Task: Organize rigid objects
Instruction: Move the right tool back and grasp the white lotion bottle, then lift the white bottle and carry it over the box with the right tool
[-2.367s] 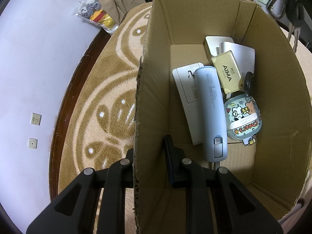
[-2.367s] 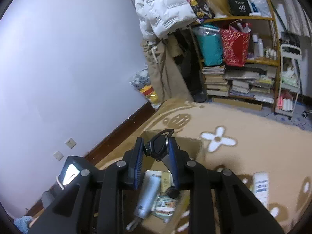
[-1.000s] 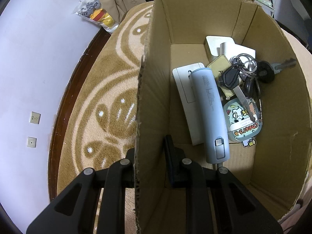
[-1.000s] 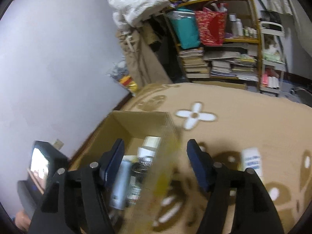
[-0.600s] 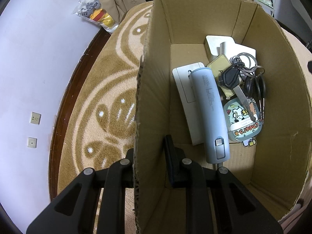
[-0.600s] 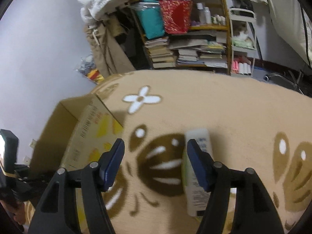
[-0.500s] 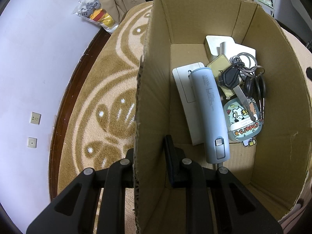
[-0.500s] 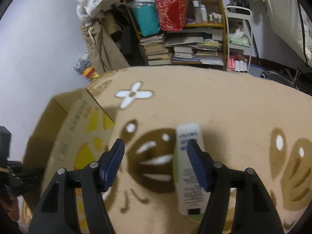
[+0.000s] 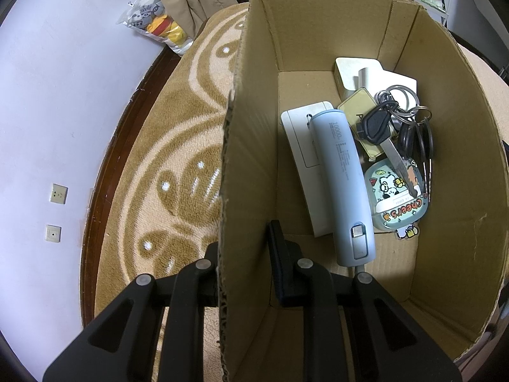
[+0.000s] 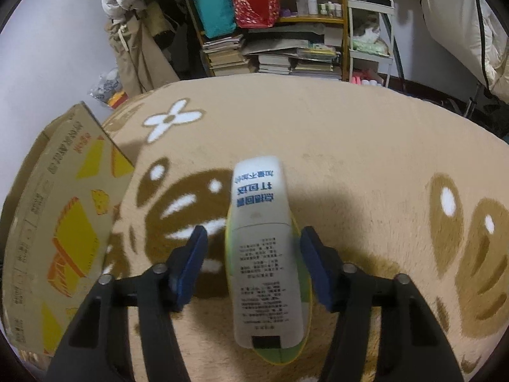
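Left gripper point(image 9: 243, 248) clamps cardboard box point(image 9: 318, 31) wall.
Right gripper point(image 10: 254, 265) spread wide, straddling white tube point(image 10: 264, 248); box at 9 o'clock.

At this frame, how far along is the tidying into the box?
Done: the brown cardboard box holds a pale blue cylindrical power bank, a black-headed key bunch, a cartoon-printed case and flat white and gold items. In hand: the left gripper clamps the box wall; the right gripper is open around a white printed tube lying on the carpet. Left: grasping and boxing that tube.
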`<state>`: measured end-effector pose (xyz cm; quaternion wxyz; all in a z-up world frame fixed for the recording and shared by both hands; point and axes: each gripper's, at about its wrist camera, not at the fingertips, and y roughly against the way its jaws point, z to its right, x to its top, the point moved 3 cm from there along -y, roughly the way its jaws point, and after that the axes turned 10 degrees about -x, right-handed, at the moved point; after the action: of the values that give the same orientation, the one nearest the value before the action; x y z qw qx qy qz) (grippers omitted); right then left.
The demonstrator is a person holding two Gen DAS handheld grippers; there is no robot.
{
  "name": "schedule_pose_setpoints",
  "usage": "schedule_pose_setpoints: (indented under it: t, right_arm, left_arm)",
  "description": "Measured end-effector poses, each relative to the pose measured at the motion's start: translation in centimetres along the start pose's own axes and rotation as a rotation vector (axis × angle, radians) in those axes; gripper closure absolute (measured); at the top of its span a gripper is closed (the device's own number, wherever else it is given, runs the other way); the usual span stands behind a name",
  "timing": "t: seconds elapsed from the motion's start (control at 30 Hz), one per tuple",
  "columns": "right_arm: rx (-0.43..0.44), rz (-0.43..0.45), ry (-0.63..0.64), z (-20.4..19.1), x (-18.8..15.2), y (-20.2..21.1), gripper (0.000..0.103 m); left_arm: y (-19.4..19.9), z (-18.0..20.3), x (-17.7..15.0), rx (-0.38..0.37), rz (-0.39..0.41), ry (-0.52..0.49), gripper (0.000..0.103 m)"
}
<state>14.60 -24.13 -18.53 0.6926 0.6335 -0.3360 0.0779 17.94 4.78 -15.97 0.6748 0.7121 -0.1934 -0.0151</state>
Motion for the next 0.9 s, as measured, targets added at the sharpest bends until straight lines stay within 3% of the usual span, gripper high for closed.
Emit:
schedule_pose_setpoints:
  t: [0.07, 0.43, 0.57, 0.9]
  right_arm:
    - [-0.008, -0.008, 0.003, 0.3, 0.0, -0.3, 0.051]
    - [-0.031, 0.031, 0.036, 0.1, -0.2, -1.1, 0.052]
    - [-0.052, 0.047, 0.034, 0.1, -0.2, -0.8, 0.059]
    - [-0.077, 0.055, -0.026, 1.4, -0.2, 0.0, 0.059]
  left_arm:
    - [0.1, 0.0, 0.0, 0.000, 0.000, 0.000, 0.083]
    - [0.2, -0.1, -0.1, 0.003, 0.000, -0.004, 0.083]
    - [0.1, 0.0, -0.1, 0.006, -0.001, -0.005, 0.083]
    - [0.0, 0.1, -0.2, 0.007, -0.002, -0.006, 0.083]
